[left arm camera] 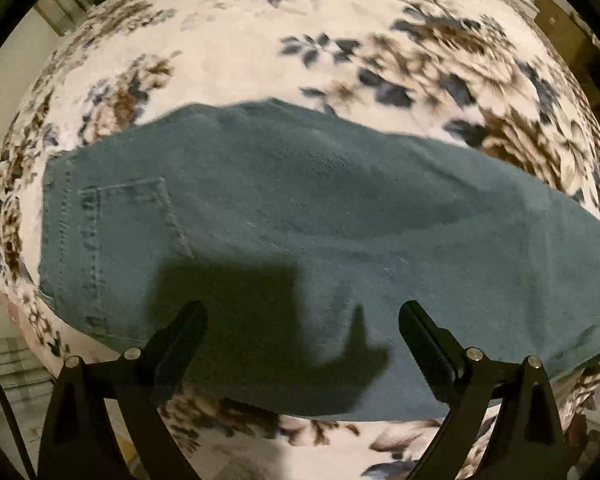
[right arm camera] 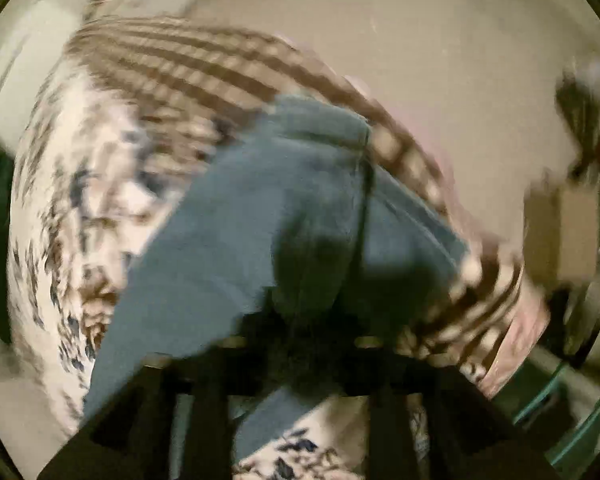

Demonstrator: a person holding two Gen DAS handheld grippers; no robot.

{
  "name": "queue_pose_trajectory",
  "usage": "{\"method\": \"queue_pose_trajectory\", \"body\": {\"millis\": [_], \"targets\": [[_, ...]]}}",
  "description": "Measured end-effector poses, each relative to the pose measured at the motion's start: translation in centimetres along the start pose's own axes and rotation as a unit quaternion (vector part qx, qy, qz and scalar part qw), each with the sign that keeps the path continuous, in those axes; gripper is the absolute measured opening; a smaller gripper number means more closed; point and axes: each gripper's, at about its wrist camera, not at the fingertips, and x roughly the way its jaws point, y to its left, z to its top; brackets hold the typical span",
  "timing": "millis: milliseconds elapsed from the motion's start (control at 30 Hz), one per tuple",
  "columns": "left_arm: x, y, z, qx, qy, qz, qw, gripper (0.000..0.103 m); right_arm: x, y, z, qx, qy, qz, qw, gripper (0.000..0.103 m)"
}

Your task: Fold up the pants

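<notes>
Teal denim pants (left arm camera: 320,220) lie flat across a floral bedspread (left arm camera: 228,52), waistband and back pocket (left arm camera: 136,216) at the left, legs running off to the right. My left gripper (left arm camera: 302,312) is open and empty, hovering over the near edge of the pants. In the blurred right wrist view the pants (right arm camera: 236,232) rise in a bunched fold toward the lens. My right gripper (right arm camera: 300,336) looks shut on this fabric, its fingers dark and blurred.
A brown striped blanket (right arm camera: 204,76) lies past the pants at the bed's far edge. Beige floor (right arm camera: 440,60) lies beyond it. A cardboard box (right arm camera: 564,232) stands at the right. The bed's near edge shows at the lower left (left arm camera: 32,344).
</notes>
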Motion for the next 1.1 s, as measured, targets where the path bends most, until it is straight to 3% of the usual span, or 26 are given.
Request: {"method": "queue_pose_trajectory", "body": {"millis": [100, 167, 267, 367, 467, 567, 667, 800, 900, 1067, 1100], "targets": [[0.1, -0.6, -0.3, 0.008, 0.001, -0.001, 1.0, 0.098, 0.3, -3.3, -0.5, 0.048, -0.005, 0.02, 0.999, 0.053], [-0.2, -0.5, -0.5, 0.009, -0.004, 0.002, 0.9999, 0.098, -0.2, -4.3, -1.5, 0.08, -0.011, 0.069, 0.994, 0.053], [-0.7, 0.6, -1.0, -0.006, 0.0, -0.002, 1.0, 0.098, 0.1, -3.6, -3.0, 0.067, -0.005, 0.077, 0.995, 0.053], [-1.1, 3.1, -2.1, -0.035, 0.01, -0.008, 0.9993, 0.098, 1.2, -0.4, -6.4, 0.015, 0.031, 0.078, 0.996, 0.053], [-1.7, 7.4, -3.4, -0.076, 0.018, -0.002, 0.997, 0.098, 2.9, 5.2, -12.8, -0.077, 0.08, 0.087, 0.99, 0.053], [-2.0, 13.5, -4.5, -0.122, 0.012, 0.016, 0.9923, 0.098, 4.9, 10.9, -19.1, -0.126, 0.132, 0.122, 0.976, 0.053], [-0.9, 20.1, -5.0, -0.162, 0.017, 0.033, 0.986, 0.098, 7.1, 15.2, -24.7, -0.136, 0.163, 0.14, 0.967, 0.053], [1.0, 27.3, -4.5, -0.205, 0.021, 0.028, 0.9782, 0.098, 9.0, 17.3, -29.0, -0.109, 0.17, 0.138, 0.97, 0.051], [3.4, 31.3, -4.2, -0.229, 0.045, 0.015, 0.9722, 0.098, 10.4, 17.6, -30.9, -0.071, 0.179, 0.128, 0.973, 0.051], [6.6, 35.0, -5.3, -0.288, 0.073, -0.078, 0.9517, 0.098, 12.4, 18.8, -33.3, -0.039, 0.189, 0.139, 0.971, 0.05], [6.8, 35.2, -5.6, -0.295, 0.071, -0.093, 0.9483, 0.098, 12.7, 19.3, -33.7, -0.038, 0.187, 0.142, 0.971, 0.042]]}}
